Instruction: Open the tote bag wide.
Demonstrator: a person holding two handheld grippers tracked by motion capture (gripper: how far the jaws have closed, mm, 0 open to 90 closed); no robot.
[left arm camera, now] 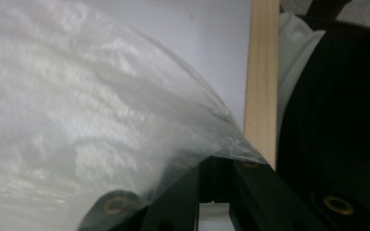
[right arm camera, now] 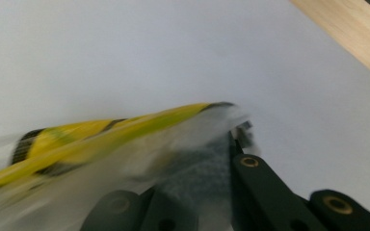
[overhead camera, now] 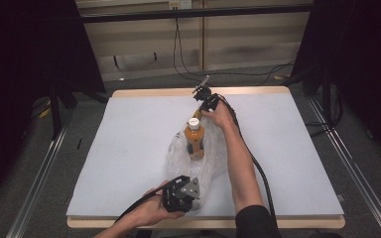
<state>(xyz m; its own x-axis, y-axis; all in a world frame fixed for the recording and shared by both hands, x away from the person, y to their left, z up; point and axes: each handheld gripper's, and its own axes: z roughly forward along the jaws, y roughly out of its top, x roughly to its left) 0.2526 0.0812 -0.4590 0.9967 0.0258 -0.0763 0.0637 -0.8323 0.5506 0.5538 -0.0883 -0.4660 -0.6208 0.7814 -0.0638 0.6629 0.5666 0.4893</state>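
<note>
No legible txt; bottle label too small/blurry to read

Left gripper low in the frame's bottom centre of the high view, gripped by the left hand, forearm entering from the bottom edge and angled up to the right. Right gripper far up at upper centre, held by the right hand at the end of a long, nearly straight bare forearm rising from a dark sleeve at the bottom, cable trailing back along it. Jaws of both closed, each pair pinching thin clear film in its own gripper view.
</note>
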